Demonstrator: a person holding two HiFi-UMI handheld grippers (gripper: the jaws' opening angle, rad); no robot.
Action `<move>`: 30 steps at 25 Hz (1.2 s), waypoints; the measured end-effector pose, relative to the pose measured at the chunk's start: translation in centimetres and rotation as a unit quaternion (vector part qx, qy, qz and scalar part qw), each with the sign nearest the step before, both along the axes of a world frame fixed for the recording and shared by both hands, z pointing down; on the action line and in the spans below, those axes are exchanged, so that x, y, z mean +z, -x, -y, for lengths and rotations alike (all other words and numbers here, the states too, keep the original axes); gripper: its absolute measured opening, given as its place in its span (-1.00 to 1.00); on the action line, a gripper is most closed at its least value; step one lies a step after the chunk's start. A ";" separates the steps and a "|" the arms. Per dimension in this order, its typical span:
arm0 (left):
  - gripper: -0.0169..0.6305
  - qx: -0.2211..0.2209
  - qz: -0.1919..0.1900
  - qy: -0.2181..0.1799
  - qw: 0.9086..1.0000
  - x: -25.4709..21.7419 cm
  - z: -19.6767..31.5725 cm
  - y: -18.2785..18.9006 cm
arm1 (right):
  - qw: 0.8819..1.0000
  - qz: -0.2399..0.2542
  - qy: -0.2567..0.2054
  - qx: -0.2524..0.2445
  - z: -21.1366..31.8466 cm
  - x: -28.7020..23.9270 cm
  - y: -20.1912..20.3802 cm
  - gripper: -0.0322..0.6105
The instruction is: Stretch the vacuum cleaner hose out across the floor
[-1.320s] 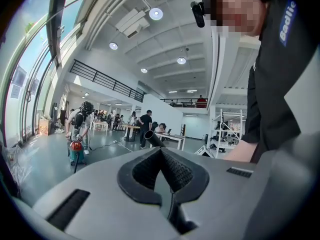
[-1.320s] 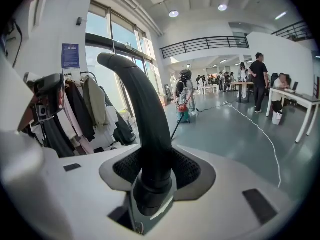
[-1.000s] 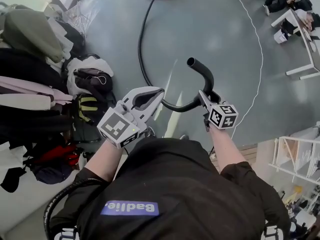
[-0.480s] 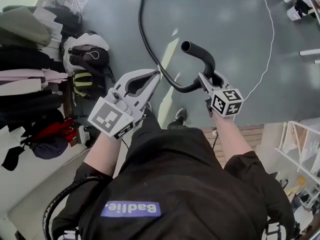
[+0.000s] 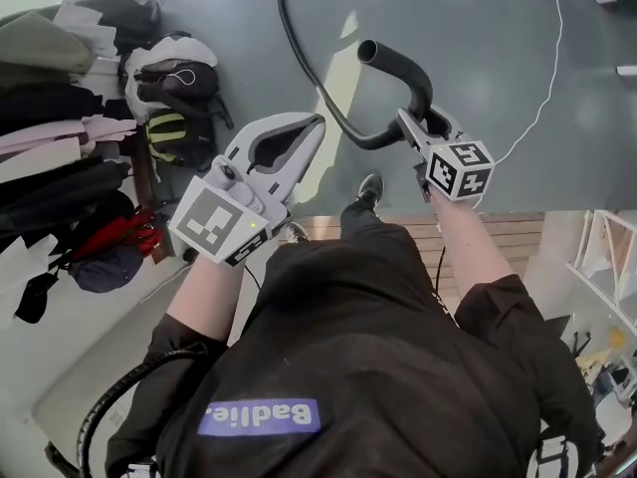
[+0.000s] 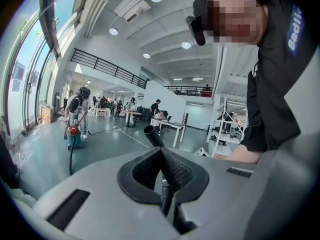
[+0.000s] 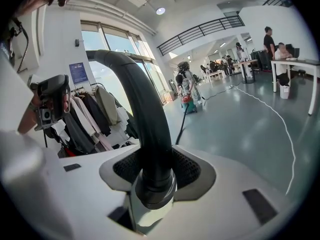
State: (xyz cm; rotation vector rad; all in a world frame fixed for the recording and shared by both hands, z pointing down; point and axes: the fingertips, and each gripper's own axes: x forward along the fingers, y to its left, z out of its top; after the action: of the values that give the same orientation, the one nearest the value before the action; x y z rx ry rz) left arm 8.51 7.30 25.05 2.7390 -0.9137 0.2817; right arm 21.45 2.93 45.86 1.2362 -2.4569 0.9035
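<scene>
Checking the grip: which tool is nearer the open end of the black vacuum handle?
Right. The right tool is clamped on the curved handle, just past the bend from the open end; the left tool is further off, to its left, by the hose.

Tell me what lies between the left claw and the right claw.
The black vacuum hose: in the head view it curves down between the left claw and the right claw, which grips its rigid end.

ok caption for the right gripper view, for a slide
The right hand-held gripper clamps the curved black end of the vacuum hose, red vacuum cleaner far across the grey floor
</scene>
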 end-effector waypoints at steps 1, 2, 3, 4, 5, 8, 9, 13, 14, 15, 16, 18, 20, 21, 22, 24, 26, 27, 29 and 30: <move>-0.96 0.003 -0.002 0.003 1.000 0.3 -0.4 -0.1 | 1.000 0.001 0.001 0.002 -0.5 0.2 0.0 -0.35; -0.96 0.007 -0.004 0.005 1.000 0.6 -0.9 -0.2 | 1.000 0.000 0.002 0.005 -1.2 0.3 0.1 -0.35; -0.96 0.013 -0.007 0.006 1.000 0.8 -1.5 -0.3 | 1.000 -0.001 0.003 0.008 -1.8 0.5 0.2 -0.35; -0.96 0.020 -0.010 0.006 1.000 1.1 -2.2 -0.3 | 1.000 -0.004 0.003 0.012 -2.6 0.7 0.4 -0.35; -0.96 0.027 -0.012 0.005 1.000 1.3 -2.9 -0.1 | 1.000 -0.007 0.002 0.016 -3.4 0.9 0.7 -0.35; -0.96 0.045 -0.018 -0.006 0.999 2.0 -5.4 1.0 | 1.000 -0.015 -0.002 0.025 -6.0 1.3 2.0 -0.35; -0.96 0.050 -0.018 -0.010 0.999 2.4 -6.3 1.6 | 0.999 -0.016 -0.003 0.028 -7.0 1.6 2.5 -0.35; -0.96 0.077 -0.020 -0.024 0.997 4.3 -11.5 4.4 | 0.999 -0.022 -0.020 0.042 -11.6 2.6 5.3 -0.35; -0.96 0.084 -0.025 -0.031 0.996 4.7 -13.1 5.2 | 0.998 -0.022 -0.026 0.045 -12.9 2.7 6.1 -0.35; -0.96 0.090 -0.029 -0.039 0.995 5.2 -14.8 6.2 | 0.998 -0.021 -0.030 0.049 -14.3 2.8 6.9 -0.35; -0.96 0.094 -0.032 -0.046 0.994 5.6 -16.4 7.2 | 0.998 -0.020 -0.033 0.056 -15.6 2.9 7.4 -0.35; -0.96 0.100 -0.038 -0.059 0.993 6.0 -19.3 9.2 | 0.996 -0.018 -0.033 0.079 -18.1 2.7 8.0 -0.35; -0.96 0.105 -0.052 -0.057 0.991 5.5 -22.4 11.0 | 0.995 -0.017 -0.029 0.099 -20.8 2.1 8.6 -0.35; -0.96 0.109 -0.058 -0.049 0.991 5.3 -23.9 11.8 | 0.994 -0.019 -0.026 0.104 -22.3 1.8 9.0 -0.35; -0.96 0.113 -0.059 -0.043 0.991 5.2 -25.2 12.5 | 0.994 -0.021 -0.025 0.108 -23.5 1.3 9.5 -0.35; -0.96 0.120 -0.062 -0.043 0.990 5.3 -27.0 14.0 | 0.993 -0.026 -0.030 0.115 -25.3 0.3 10.4 -0.35; -0.96 0.128 -0.068 -0.054 0.988 5.6 -28.2 15.1 | 0.991 -0.034 -0.036 0.121 -26.9 -0.4 11.0 -0.35; -0.96 0.132 -0.073 -0.059 0.987 5.8 -28.8 15.4 | 0.991 -0.038 -0.039 0.124 -27.4 -0.6 11.1 -0.35; -0.96 0.139 -0.082 -0.060 0.985 6.1 -29.9 15.7 | 0.989 -0.041 -0.043 0.133 -28.3 -1.0 11.1 -0.35; -0.96 0.142 -0.084 -0.057 0.985 6.3 -30.5 15.8 | 0.988 -0.041 -0.043 0.139 -28.8 -1.0 11.1 -0.35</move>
State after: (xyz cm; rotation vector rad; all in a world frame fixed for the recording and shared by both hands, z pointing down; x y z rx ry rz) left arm -7.30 37.82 31.38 2.9431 -0.5110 0.0445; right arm 10.36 31.77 44.85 1.6429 -2.3190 0.7992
